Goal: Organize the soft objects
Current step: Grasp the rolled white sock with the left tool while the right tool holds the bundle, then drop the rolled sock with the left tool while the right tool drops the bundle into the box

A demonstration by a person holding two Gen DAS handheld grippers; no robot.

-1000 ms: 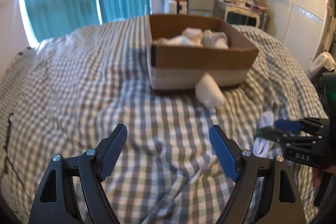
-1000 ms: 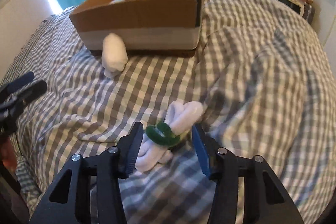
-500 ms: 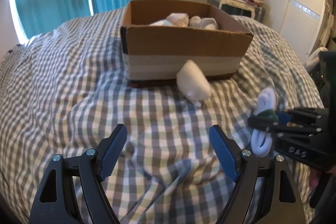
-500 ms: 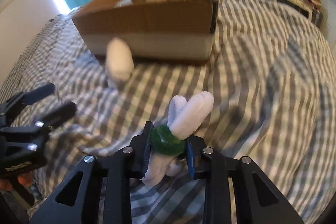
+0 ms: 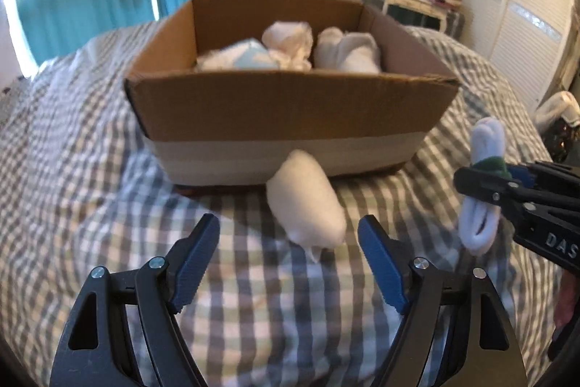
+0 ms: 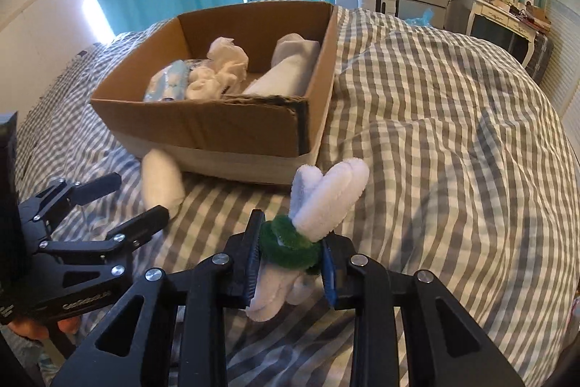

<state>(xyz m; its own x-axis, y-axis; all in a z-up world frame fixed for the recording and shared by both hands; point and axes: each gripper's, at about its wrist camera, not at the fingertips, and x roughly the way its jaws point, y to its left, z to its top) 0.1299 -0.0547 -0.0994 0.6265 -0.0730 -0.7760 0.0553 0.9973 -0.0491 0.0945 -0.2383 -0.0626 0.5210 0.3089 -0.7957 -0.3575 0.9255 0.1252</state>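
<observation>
Two grippers over the checked bed, one sock bundle gripped.

Left wrist view: my left gripper (image 5: 290,256) is spread, jaws closing, with nothing pinched; a white sock roll (image 5: 308,202) lies mid-frame against the cardboard box (image 5: 290,118).
Right wrist view: my right gripper (image 6: 290,260) clamps the green-banded white sock bundle (image 6: 319,205), lower centre, off the duvet (image 6: 453,151).
</observation>
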